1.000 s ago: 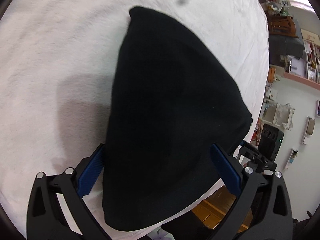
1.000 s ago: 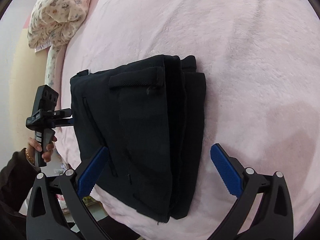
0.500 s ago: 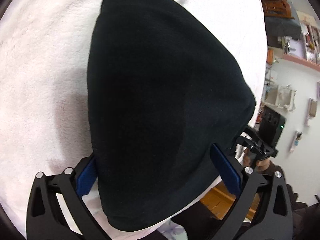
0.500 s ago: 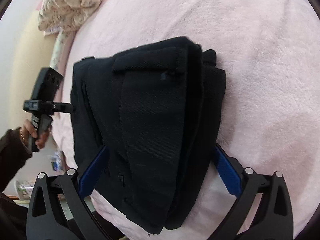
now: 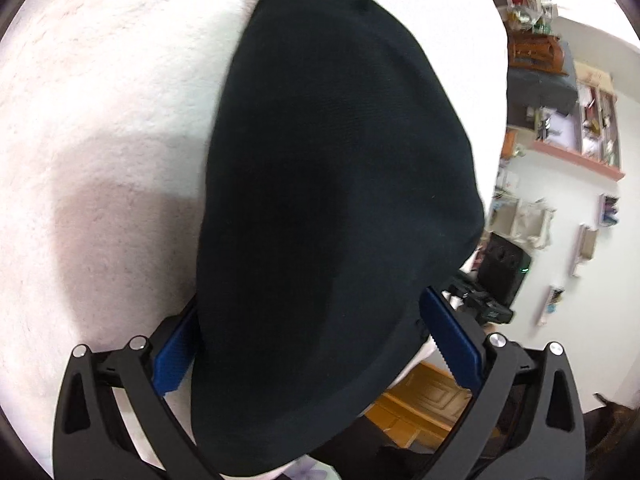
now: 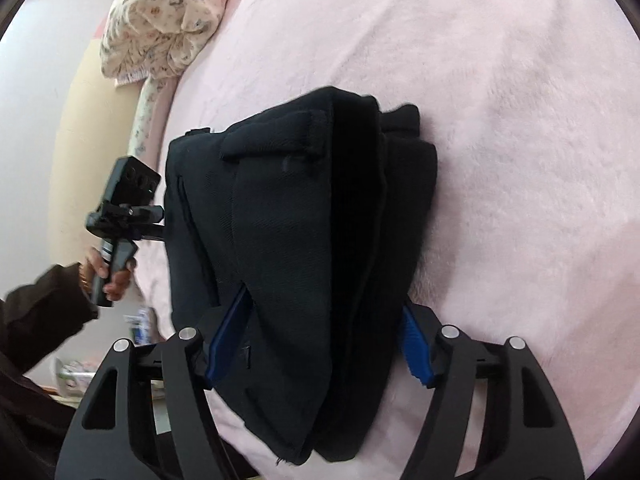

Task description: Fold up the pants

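Observation:
The black pants (image 6: 304, 248) lie folded in a thick stack on the pink fleece bed cover (image 6: 500, 120). In the left wrist view the pants (image 5: 332, 200) fill the middle as one smooth dark fold. My left gripper (image 5: 312, 344) is open, its blue pads on either side of the near end of the stack. My right gripper (image 6: 320, 344) has narrowed around the other end; its blue pads press against the sides of the stack. The left gripper also shows in the right wrist view (image 6: 124, 216), held by a hand at the far edge.
A floral pillow (image 6: 168, 16) lies at the head of the bed. Beyond the bed's edge in the left wrist view are wall shelves (image 5: 576, 120), a black device (image 5: 504, 272) and a wooden floor (image 5: 416, 404). Pink bed cover surrounds the pants.
Both grippers have moved in over the ends of the folded stack. The right gripper's jaws have closed inward until the pads meet the stack. The left jaws stay wide.

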Tool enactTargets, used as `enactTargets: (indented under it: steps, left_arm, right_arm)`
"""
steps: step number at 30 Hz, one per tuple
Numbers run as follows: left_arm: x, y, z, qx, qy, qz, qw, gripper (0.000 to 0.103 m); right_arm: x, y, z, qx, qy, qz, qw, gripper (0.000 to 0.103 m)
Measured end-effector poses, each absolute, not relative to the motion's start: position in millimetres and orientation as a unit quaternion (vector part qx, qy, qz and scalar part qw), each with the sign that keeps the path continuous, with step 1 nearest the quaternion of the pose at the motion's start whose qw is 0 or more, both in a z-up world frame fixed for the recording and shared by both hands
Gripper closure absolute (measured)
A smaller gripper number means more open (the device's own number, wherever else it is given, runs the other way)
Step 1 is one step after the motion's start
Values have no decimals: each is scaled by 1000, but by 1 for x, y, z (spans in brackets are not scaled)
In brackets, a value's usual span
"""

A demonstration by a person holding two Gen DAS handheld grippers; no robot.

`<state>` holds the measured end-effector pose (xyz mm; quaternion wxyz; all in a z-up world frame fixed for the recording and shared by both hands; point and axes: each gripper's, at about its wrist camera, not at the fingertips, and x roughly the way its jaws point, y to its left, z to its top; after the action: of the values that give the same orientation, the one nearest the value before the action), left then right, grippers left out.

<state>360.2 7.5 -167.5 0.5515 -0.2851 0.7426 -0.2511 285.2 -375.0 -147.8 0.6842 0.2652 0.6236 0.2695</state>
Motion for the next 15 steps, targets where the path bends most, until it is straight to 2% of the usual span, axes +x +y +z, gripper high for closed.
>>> enactTargets:
  steps: [3,7,15]
  left_arm:
    - [359,-2,-163,-266,746,-252,555,2]
    - [359,-1,-161,-310,740,-265,534,2]
    - [365,6,-173,-351,739,-245,521,2]
  right_arm:
    - [283,-372,-148,265,622,267,687,32]
    - [283,-368,-141,289,612,311,667,31]
    - [286,-363,-152,276,628,273,674,29]
